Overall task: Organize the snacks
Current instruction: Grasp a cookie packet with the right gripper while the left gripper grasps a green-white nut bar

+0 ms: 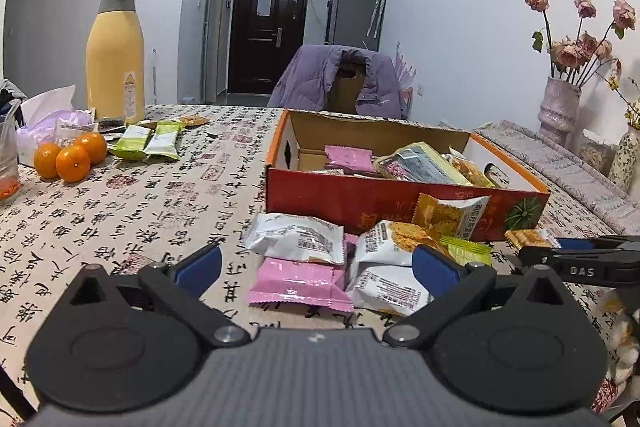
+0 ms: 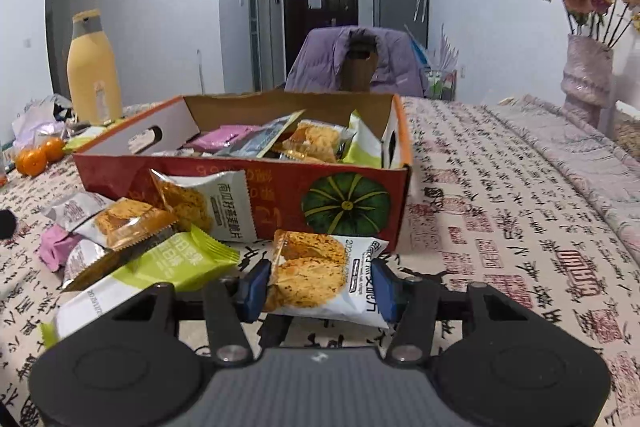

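Observation:
A red cardboard box (image 1: 376, 203) (image 2: 280, 187) holds several snack packets. Loose packets lie in front of it: a white one (image 1: 296, 237), a pink one (image 1: 298, 285) and a green one (image 2: 160, 267). My left gripper (image 1: 318, 267) is open, its blue pads on either side of the pink and white packets, just above the table. My right gripper (image 2: 320, 289) is closed on a white cracker packet (image 2: 320, 275) close to the box's front wall. The right gripper also shows in the left wrist view (image 1: 576, 255).
A yellow thermos (image 1: 116, 55), three oranges (image 1: 72, 157) and two green packets (image 1: 148, 141) sit at the table's far left. A chair with a purple jacket (image 1: 340, 79) stands behind the table. Vases with dried roses (image 1: 560, 107) stand at right.

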`<state>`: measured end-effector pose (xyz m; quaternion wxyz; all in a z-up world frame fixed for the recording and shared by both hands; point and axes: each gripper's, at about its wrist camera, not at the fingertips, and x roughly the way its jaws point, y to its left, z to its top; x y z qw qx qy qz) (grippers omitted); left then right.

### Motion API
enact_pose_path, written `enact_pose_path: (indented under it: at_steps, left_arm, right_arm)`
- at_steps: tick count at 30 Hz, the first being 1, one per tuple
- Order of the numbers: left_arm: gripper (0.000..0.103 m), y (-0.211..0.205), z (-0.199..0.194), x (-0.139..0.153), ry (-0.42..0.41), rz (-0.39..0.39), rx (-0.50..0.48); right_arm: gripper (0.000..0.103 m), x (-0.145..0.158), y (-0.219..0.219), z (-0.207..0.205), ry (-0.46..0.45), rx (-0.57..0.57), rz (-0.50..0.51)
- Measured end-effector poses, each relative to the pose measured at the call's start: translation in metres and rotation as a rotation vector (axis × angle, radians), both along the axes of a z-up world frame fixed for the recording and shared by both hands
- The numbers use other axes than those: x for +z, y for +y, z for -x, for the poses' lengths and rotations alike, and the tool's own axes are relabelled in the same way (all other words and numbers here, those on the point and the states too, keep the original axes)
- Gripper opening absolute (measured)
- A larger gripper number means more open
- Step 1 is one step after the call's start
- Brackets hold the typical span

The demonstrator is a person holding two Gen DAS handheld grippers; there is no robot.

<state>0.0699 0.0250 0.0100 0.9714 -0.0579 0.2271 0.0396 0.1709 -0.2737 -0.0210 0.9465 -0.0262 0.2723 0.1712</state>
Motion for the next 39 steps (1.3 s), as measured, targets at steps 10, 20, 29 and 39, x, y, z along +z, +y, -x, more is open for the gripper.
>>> enact_pose_path:
  at_steps: [10,20,29,39]
  left_arm:
    - [0.103,-0.031,-0.011,-0.009,0.067,-0.006,-0.077]
    - [0.094,-0.075,-0.025,-0.027,0.162,-0.014,-0.172]
    - [0.045,-0.095,-0.033,-0.034,0.226,-0.003,-0.188]
    - [0.049,-0.131,-0.051,-0.03,0.249,-0.088,-0.211]
  right_arm:
    - [0.053,0.008,-0.011,0.027,-0.064,-0.004,-0.03]
    - [0.053,0.002,-0.023,0.038,-0.058,0.016,-0.067]
    - [0.053,-0.003,-0.039,0.042,-0.055,0.018,-0.1]
    - [0.053,-0.006,-0.052,0.044,-0.051,0.011,-0.124]
